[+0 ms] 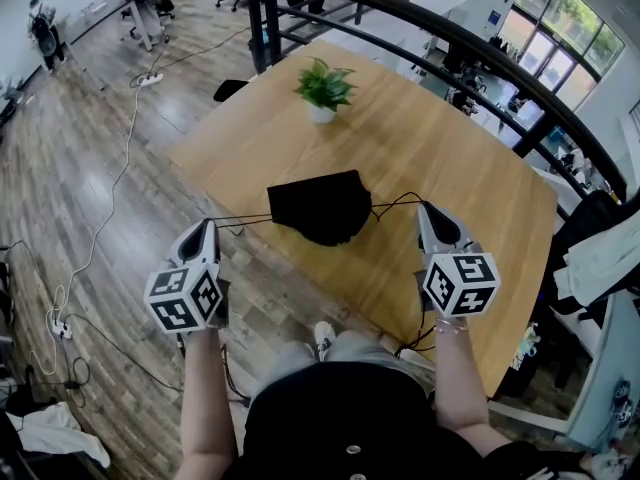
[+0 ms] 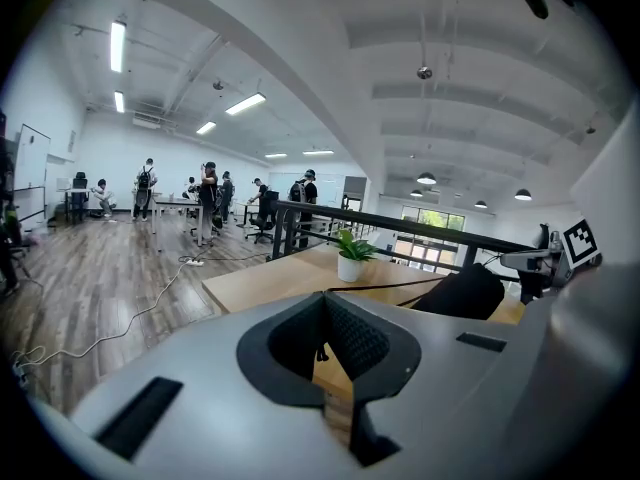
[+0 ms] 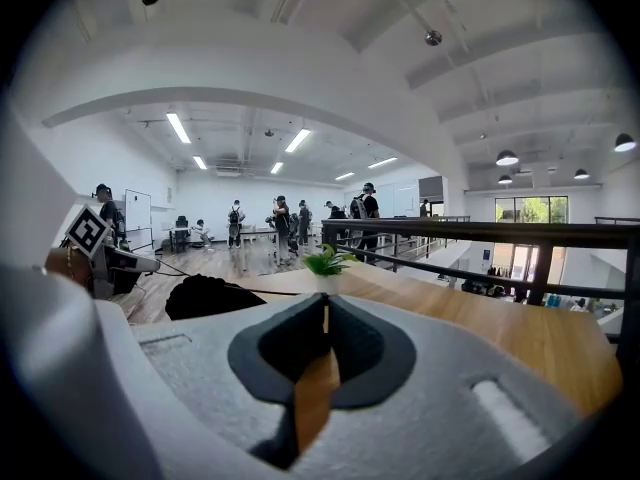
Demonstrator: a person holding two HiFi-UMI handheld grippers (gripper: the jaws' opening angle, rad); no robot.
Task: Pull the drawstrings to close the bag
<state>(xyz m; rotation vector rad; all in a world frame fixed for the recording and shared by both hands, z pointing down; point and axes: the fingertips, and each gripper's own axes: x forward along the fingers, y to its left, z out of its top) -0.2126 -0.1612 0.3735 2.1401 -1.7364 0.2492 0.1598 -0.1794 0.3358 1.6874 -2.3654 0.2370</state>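
A black drawstring bag (image 1: 320, 206) lies on the wooden table (image 1: 450, 158) near its front edge, its top bunched up. My left gripper (image 1: 208, 225) hangs off the table's left corner, shut on the left drawstring (image 1: 240, 220), which runs nearly straight to the bag. My right gripper (image 1: 427, 208) is over the table to the bag's right, shut on the right drawstring (image 1: 398, 200), which arcs slightly. In the left gripper view the cord leaves the closed jaws (image 2: 325, 296) toward the bag (image 2: 462, 293). The right gripper view shows the bag (image 3: 212, 296) left of its closed jaws (image 3: 326, 300).
A small potted plant (image 1: 323, 90) stands on the table behind the bag. A black railing (image 1: 450, 38) curves round the table's far side. A white cable (image 1: 120, 168) trails over the wooden floor at left. People stand at desks far back.
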